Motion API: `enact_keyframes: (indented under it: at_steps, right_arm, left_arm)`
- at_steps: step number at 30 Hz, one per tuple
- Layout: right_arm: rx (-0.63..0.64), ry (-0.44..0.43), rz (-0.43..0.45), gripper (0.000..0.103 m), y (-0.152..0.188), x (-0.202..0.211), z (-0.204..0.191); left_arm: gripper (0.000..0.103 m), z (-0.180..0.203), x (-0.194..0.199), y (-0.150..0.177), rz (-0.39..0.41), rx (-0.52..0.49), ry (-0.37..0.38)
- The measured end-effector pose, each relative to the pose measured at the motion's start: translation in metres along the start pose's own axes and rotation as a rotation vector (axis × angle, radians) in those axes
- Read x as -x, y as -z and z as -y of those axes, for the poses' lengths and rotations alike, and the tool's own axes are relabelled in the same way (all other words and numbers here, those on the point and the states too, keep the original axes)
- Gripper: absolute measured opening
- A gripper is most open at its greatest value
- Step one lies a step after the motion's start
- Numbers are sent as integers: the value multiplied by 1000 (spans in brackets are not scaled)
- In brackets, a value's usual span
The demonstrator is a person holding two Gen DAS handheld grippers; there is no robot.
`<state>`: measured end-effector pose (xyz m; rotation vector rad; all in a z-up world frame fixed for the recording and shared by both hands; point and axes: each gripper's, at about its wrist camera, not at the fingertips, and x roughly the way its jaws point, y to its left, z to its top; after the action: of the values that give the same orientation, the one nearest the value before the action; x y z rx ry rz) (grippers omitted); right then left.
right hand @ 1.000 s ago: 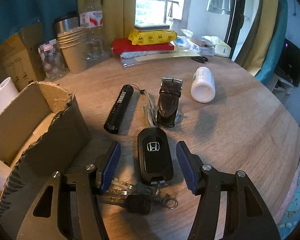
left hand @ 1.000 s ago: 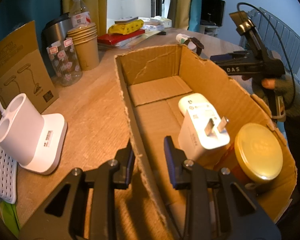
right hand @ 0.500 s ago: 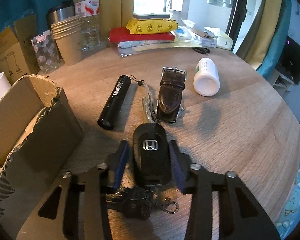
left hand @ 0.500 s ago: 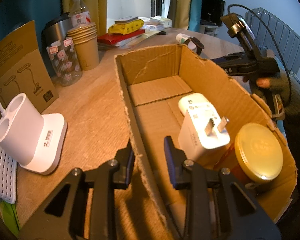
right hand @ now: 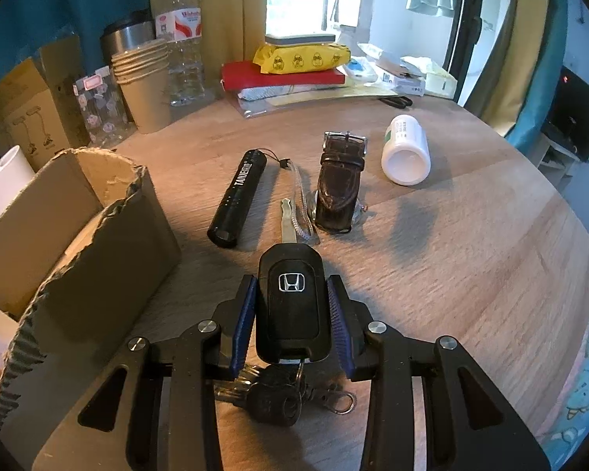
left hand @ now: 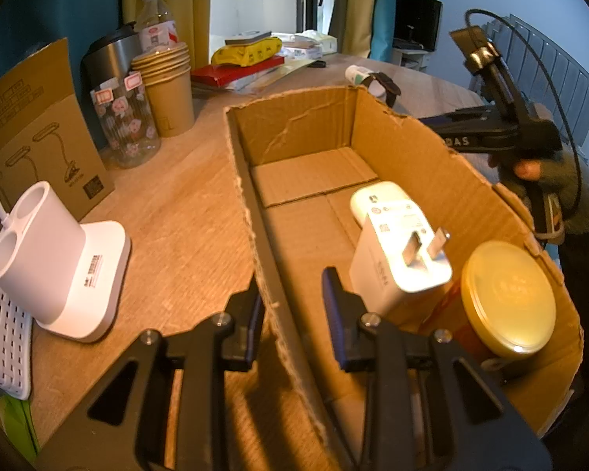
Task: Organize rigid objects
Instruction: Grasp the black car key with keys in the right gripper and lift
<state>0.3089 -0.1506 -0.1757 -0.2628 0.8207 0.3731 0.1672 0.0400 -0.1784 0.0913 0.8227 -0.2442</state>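
My right gripper is shut on a black Honda car key, its key ring and spare keys trailing behind on the wooden table. Ahead lie a black flashlight, a brown watch and a white pill bottle. My left gripper straddles the left wall of the open cardboard box; one pad is against the wall, the other stands off it. Inside the box are a white charger plug and a gold-lidded jar. The box corner also shows in the right wrist view.
A white holder on a base, a printed cardboard sleeve, a patterned glass jar, stacked paper cups, a water bottle and a steel mug stand at the left. Books and a yellow packet lie at the back.
My right gripper has closed its fingers from wide open onto the Honda key and moved forward a little. My left gripper has stayed at the box wall.
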Motion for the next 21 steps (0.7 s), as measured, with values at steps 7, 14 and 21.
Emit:
enact_keyframes:
  at_steps: [7, 14, 21]
  right_arm:
    - [-20, -43, 40, 38, 7, 26, -1]
    - [-18, -61, 110, 38, 4, 61, -9]
    - [-9, -68, 167, 38, 0, 85, -17]
  left_arm:
    - [30, 0, 0, 0, 0, 0, 0]
    - [30, 0, -1, 0, 0, 0, 0]
    - [30, 0, -1, 0, 0, 0, 0]
